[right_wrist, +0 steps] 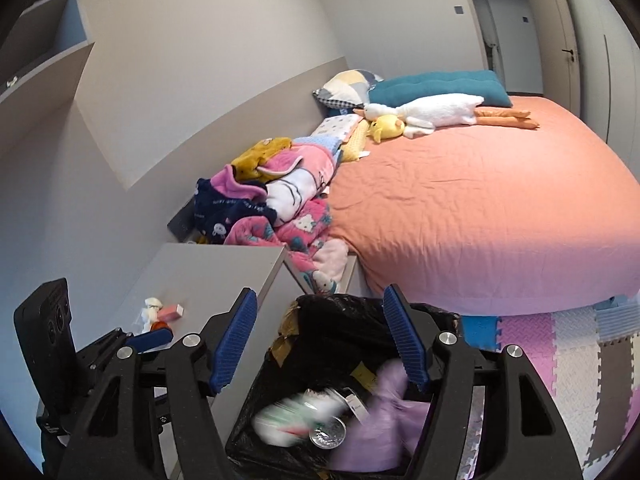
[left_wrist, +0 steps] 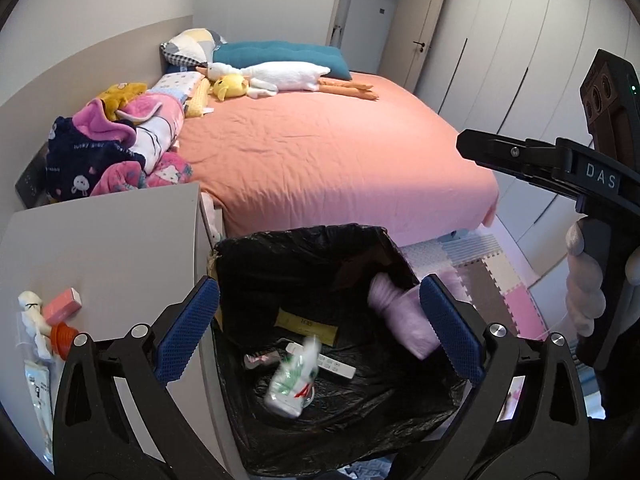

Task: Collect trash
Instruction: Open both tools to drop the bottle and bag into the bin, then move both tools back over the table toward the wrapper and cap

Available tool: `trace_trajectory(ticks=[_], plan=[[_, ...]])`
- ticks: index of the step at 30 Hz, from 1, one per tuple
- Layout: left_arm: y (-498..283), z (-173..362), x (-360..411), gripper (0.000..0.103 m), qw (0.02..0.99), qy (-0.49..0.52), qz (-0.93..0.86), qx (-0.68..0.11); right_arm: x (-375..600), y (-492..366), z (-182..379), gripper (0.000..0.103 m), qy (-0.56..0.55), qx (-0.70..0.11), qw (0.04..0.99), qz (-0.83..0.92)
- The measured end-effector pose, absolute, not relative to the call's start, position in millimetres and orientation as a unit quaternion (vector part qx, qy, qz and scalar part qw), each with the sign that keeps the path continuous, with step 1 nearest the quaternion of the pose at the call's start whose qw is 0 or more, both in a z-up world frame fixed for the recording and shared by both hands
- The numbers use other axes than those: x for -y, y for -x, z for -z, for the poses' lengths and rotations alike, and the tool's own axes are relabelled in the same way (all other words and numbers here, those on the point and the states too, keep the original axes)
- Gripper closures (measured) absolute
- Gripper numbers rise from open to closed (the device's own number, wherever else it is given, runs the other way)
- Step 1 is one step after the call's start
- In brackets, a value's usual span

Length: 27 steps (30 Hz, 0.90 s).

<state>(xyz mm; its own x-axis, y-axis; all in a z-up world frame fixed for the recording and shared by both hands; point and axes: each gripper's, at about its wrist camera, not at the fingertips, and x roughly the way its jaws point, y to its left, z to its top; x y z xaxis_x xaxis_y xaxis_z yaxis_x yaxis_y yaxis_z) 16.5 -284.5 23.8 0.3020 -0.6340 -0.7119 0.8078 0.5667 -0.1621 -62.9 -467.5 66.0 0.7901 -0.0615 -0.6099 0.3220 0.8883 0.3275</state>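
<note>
Room: a bedroom with a bed (left_wrist: 332, 148) under an orange sheet filling the 12 o'clock half of both views, and foam floor mats (left_wrist: 500, 280) at 3 o'clock.
Bin: a bin (left_wrist: 256, 256) lined with a black bag stands at the foot of the bed, just beside a grey cabinet (left_wrist: 120, 248), low and central in both views.
Bin contents: a white-and-green crumpled wrapper (left_wrist: 294, 380), blurred; a pale pink bag (left_wrist: 400, 320) against the 3 o'clock wall; a yellow slip (left_wrist: 308, 326); a white flat strip (left_wrist: 336, 366); a shiny round lid (right_wrist: 327, 434) shows in the right wrist view.
Task item: the wrapper is smeared by motion, over the bin floor, touching neither claw.
Left gripper (left_wrist: 320, 328): blue pads spread wide above the bin mouth, nothing between them.
Right gripper (right_wrist: 318, 344): spread wide too, over the bin's rim, holding nothing.
Cabinet top: a pink box (left_wrist: 62, 306), a small white figure (left_wrist: 32, 312) and an orange item (left_wrist: 62, 334) lie together at 9 o'clock in the left wrist view.
Bed clutter: a heap of pink and navy blankets (left_wrist: 116, 152) at 10 o'clock, a white goose toy (left_wrist: 276, 76), a yellow plush (left_wrist: 230, 87) and a teal cushion (left_wrist: 280, 54) near 12 o'clock.
Obstruction: the claws' own arms cover the bin's near rim.
</note>
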Motion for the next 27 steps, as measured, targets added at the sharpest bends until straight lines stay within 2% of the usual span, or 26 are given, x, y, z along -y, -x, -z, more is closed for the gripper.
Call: trace_trajectory(ticks=[16,27], plan=[[-17,-27,266,0.007,0.813,-0.112,0.428,-0.379,447,44,-64,0.036,-0.199,-0.317,0.925,0.066],[-29,-23,224,0.007,0.835,-0.090,0.379,-0.390,406,13,-63,0.036,-0.173,-0.334,0.926,0.012]])
